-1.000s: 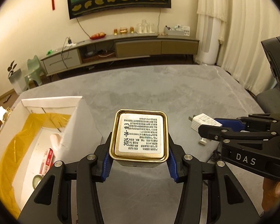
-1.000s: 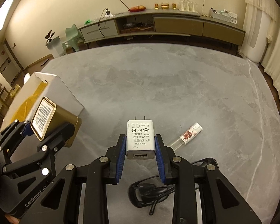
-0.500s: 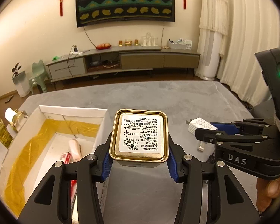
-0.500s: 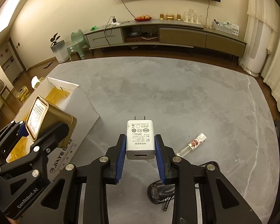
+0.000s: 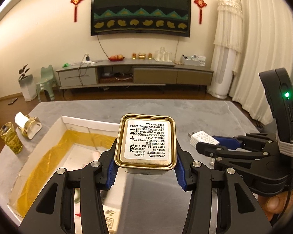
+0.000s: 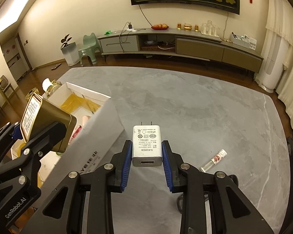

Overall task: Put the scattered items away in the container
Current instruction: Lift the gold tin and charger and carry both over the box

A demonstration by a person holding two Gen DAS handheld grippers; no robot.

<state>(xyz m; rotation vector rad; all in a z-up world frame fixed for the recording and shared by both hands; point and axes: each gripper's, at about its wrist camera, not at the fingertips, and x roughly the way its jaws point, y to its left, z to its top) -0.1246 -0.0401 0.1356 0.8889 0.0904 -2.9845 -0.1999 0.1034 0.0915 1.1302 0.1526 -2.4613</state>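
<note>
Nearest the left wrist camera, the left gripper [image 5: 145,172] is clamped on a gold tin [image 5: 145,142], its blue pads [image 5: 111,172] pressing the tin's two sides; the tin's printed label faces the lens. Seen from the right wrist view, this tin [image 6: 48,124] is held in the air above the near wall of the cardboard box [image 6: 95,120]. Nearest the right wrist camera, the right gripper [image 6: 147,165] grasps a white charger [image 6: 146,144] between its pads, prongs pointing away and the USB port toward the lens. From the left view the same charger [image 5: 202,137] shows at the tip of the right gripper [image 5: 209,143], to the right of the tin and raised off the grey table [image 5: 185,109]. Beside the right gripper, a small glass bottle [image 6: 213,160] with a red pattern lies on its side on the table, well apart from the box. Left of the tin, the open box [image 5: 84,120] has a yellow lining [image 5: 48,156] and holds a few small items, too hidden to name. Beyond the box, at the table's left edge, stand a gold-patterned glass [image 5: 9,138] and a tissue holder [image 5: 27,124]. Farthest back, a long low cabinet [image 5: 134,74] runs along the wall.
</note>
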